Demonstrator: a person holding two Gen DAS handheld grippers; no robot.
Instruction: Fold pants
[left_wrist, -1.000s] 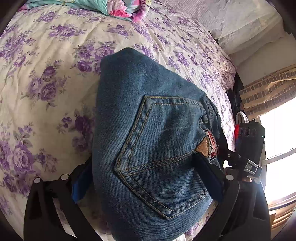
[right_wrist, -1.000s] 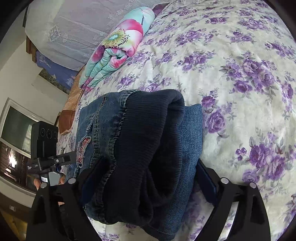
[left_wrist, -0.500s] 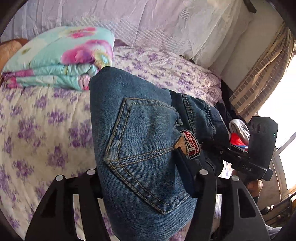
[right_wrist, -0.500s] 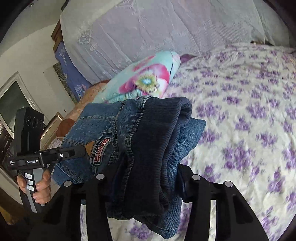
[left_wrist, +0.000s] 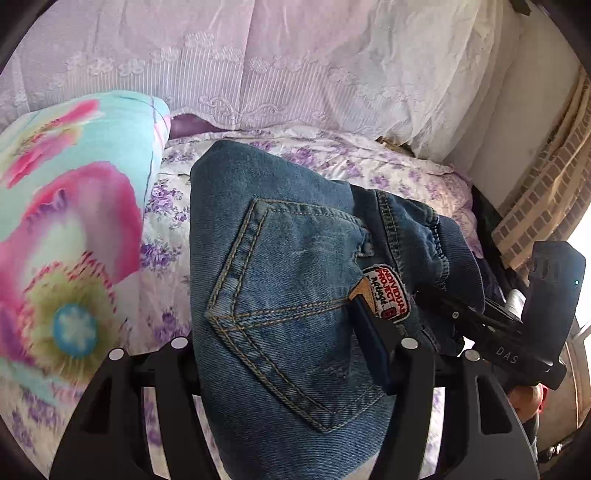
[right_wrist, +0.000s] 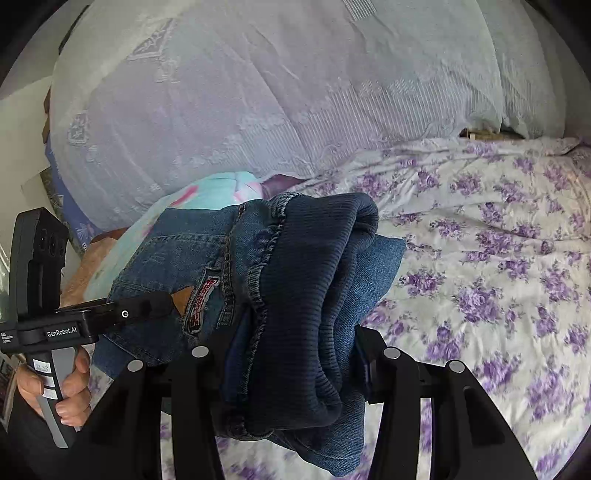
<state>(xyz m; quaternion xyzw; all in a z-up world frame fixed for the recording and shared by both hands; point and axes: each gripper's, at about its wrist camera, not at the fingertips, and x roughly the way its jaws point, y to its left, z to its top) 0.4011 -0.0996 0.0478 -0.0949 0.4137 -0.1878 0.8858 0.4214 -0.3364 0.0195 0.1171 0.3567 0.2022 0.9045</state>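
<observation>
A bed covered by a cream sheet with purple flowers (right_wrist: 498, 258) is seen filling the lower right of the right wrist view, and pale lilac lace-trimmed pillows (left_wrist: 295, 66) are stacked along its head. A folded quilt in turquoise and pink (left_wrist: 70, 229) is seen on the sheet at the left of the left wrist view, blurred at its near edge. The folded jeans (left_wrist: 280, 295) are held as a thick bundle raised above the sheet, just beside the quilt, and are clamped from both ends. A stitched back pocket (left_wrist: 291, 306) is turned toward the left wrist camera, with a red and white brand patch (left_wrist: 388, 295) at its right corner. A dark ribbed knit waistband (right_wrist: 314, 295) is seen rolled at the end facing the right wrist camera. The left gripper (left_wrist: 295, 354) is closed on the pocket end of the jeans, denim filling the whole gap between its black fingers (left_wrist: 413, 373). The right gripper (right_wrist: 295, 365) is closed on the waistband end in the same way. In the right wrist view the left unit's handle is seen grasped by a bare hand (right_wrist: 59, 384). A striped curtain (left_wrist: 546, 192) is noted at the bright right edge.
</observation>
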